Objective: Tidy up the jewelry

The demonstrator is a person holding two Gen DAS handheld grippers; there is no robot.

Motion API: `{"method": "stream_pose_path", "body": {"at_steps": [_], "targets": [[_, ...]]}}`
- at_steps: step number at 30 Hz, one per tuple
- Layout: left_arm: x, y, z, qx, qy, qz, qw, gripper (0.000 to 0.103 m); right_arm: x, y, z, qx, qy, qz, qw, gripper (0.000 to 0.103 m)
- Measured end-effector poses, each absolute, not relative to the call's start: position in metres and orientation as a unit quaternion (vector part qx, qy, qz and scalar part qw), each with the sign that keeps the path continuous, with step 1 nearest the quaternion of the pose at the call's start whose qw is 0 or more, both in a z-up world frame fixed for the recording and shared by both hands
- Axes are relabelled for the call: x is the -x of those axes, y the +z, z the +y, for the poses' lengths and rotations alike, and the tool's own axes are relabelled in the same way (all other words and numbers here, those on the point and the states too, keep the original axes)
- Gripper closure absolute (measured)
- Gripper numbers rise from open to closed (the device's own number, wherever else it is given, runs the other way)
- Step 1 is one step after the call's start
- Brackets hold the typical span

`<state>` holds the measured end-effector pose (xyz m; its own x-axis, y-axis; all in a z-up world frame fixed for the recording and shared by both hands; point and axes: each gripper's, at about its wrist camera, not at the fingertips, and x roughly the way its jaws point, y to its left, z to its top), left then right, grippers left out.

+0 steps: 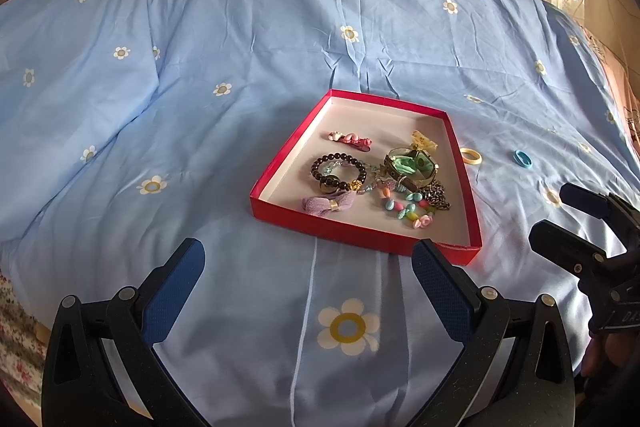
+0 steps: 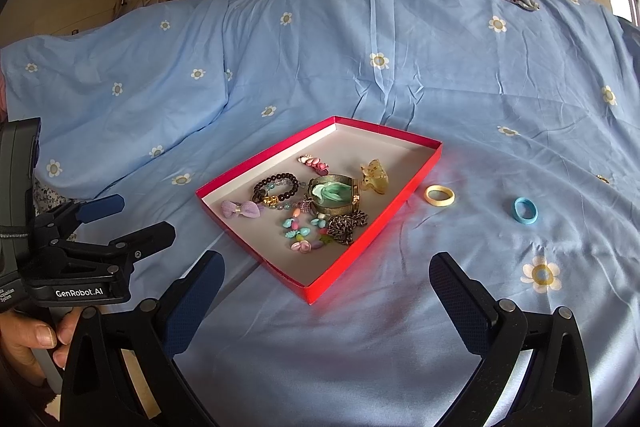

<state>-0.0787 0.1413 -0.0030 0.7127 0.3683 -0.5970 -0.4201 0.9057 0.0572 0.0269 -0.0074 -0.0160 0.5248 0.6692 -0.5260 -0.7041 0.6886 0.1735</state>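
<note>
Jewelry mostly sat in red tray [image 2: 224, 183]; yellow hair tie [image 2: 439, 195], blue hair tie [image 2: 525, 211] lay at tray's three o'clock. Looked light, soft; I'd pinch one band side. Left gripper [image 1: 308, 281], right gripper [image 2: 326, 293] both spread, empty.

Jewelry lies in the tray [image 2: 404, 201]; two rings [image 2: 439, 195] [image 2: 525, 211] lie right of it on the bedspread [image 2: 400, 67].

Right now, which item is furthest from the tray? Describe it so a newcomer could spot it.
Start at the red tray on the blue flowered bedspread. Two small rings lie on the sheet to its right, outside it. The cream ring sits close to the tray wall; the one you want is the light blue ring further right, alone on the fabric.
</note>
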Motion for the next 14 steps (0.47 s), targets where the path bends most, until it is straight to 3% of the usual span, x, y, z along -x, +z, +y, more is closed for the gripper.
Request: {"method": "stream_pose_path", "body": {"at_steps": [14], "targets": [[0.067,0.0,0.14,0.042,0.201,0.319,0.925,0.0,-0.034,-0.017,-0.012,0.025,0.377,0.296,0.877,0.0]]}}
